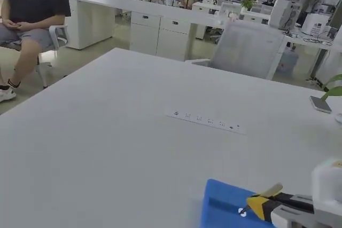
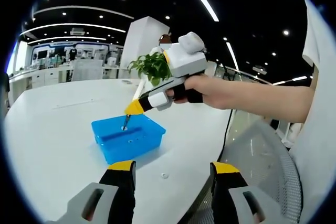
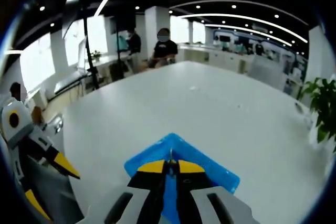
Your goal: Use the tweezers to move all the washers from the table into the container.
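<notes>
A blue container point(image 1: 222, 206) sits on the white table point(image 1: 117, 132) at the bottom of the head view. My right gripper point(image 1: 255, 205) is shut on the tweezers point(image 1: 247, 209), whose tip points down over the container with a small ring-like washer point(image 1: 243, 212) at it. The left gripper view has that right gripper point(image 2: 134, 108) in a hand, its tweezers point(image 2: 126, 121) dipping into the container point(image 2: 128, 137). One washer point(image 2: 164, 175) lies on the table in front of my open left gripper point(image 2: 173, 174). The right gripper point(image 3: 170, 167) is above the container point(image 3: 215, 174).
A socket strip point(image 1: 206, 121) is set into the tabletop, and a phone point(image 1: 320, 104) lies at the right edge. A grey office chair point(image 1: 246, 49) stands behind the table. A person point(image 1: 32, 9) sits at the far left. A potted plant point(image 2: 153, 66) stands beyond the container.
</notes>
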